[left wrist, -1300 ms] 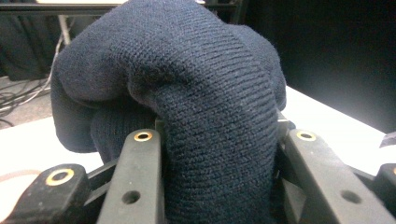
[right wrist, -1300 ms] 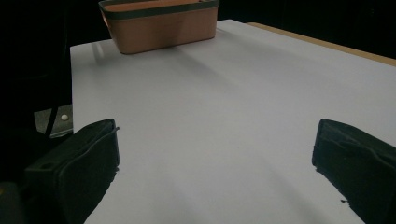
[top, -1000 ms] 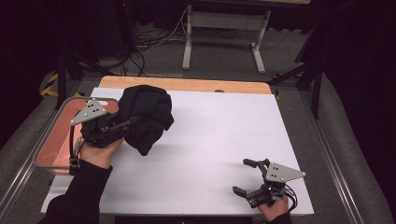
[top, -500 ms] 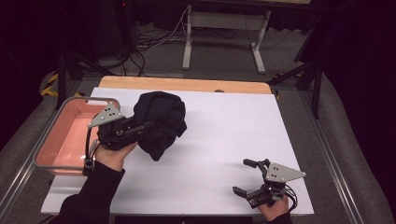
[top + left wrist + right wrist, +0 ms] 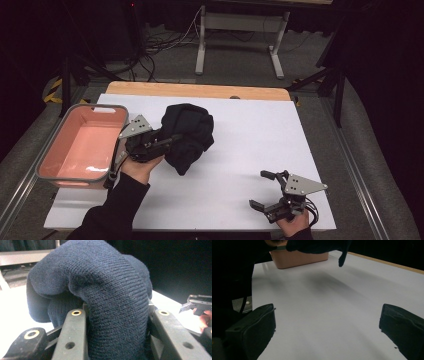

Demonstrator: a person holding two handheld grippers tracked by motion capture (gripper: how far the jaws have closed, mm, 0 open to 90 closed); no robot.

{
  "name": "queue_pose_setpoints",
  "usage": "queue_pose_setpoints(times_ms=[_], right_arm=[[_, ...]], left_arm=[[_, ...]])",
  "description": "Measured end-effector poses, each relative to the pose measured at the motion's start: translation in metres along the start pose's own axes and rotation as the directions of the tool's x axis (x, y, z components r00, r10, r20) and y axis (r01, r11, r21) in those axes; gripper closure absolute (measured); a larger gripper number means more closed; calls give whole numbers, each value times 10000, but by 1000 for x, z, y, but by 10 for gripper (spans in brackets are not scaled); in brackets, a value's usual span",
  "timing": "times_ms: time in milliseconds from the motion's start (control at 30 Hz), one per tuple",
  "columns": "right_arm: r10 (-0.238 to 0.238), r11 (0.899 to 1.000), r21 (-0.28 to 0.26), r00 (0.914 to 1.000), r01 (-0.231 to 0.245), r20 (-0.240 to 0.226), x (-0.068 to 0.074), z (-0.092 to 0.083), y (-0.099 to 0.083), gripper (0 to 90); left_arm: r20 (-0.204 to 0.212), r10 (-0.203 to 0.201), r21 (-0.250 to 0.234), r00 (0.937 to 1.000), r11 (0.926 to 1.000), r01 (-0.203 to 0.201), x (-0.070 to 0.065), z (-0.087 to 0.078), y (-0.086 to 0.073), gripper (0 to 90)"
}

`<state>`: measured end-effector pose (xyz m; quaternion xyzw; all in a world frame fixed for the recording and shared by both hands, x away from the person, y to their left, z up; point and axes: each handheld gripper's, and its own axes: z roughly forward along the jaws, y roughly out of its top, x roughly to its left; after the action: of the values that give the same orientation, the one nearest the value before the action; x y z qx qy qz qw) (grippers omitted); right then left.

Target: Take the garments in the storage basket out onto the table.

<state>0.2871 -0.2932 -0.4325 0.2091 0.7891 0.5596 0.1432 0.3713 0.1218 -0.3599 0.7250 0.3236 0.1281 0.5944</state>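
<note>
2 grippers are in play: at the left sits the pink bin [image 5: 80,145], and just right of it your left gripper [image 5: 167,141] is clamped on a bunched dark knit garment [image 5: 189,132], held above the white table [image 5: 250,135]. You look mid-carry, so next lower it gently before releasing. Compared with 1 second ago the garment has moved right, away from the bin, while your right gripper [image 5: 262,190] rests wide open and empty.
</note>
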Motion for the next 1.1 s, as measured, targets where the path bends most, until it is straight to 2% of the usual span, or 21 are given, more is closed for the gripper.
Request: queue_pose_setpoints(times_ms=[433, 733, 1100], right_arm=[[-13, 10000, 21, 10000, 13, -28, 0, 0, 0, 12], [-46, 10000, 8, 10000, 46, -36, 0, -1, 0, 12], [-40, 10000, -3, 10000, 40, -46, 0, -1, 0, 12]], left_arm=[[96, -18, 75, 10000, 10000, 17, -8, 26, -7, 634], [196, 19, 429, 9998, 9991, -28, -12, 46, -15, 633], [144, -267, 901, 9995, 9956, 253, -10, 70, -27, 632]])
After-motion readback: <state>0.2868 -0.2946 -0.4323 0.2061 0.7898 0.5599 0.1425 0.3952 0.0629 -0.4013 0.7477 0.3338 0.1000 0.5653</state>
